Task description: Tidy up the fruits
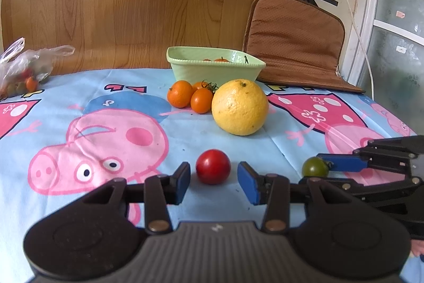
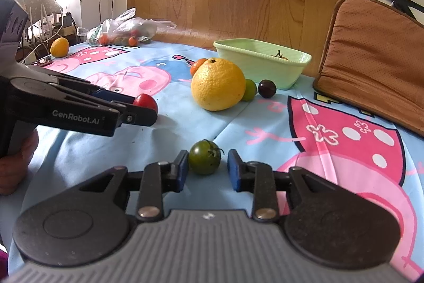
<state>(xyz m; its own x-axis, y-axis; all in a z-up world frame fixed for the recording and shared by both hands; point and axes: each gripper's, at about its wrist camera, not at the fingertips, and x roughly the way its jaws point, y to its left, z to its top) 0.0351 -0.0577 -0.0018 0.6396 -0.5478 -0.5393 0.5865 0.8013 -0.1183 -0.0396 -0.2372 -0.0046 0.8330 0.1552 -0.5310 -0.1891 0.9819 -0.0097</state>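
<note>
Pale green square bowl [image 1: 215,65] holding small orange tomatoes [image 1: 221,59]. Left gripper [image 1: 213,183] hovering unclamped around round red tomato [image 1: 212,166]; right gripper [image 2: 207,170] likewise around dark green tomato [image 2: 204,157].

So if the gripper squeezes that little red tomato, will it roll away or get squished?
The red tomato looks round and sits loose on the cloth, so a nudge from one side would probably roll it. Its skin looks smooth and shiny, so it may slip. It is likely soft, so a hard squeeze from the left gripper, whose pads stand apart from it, could split it.
</note>
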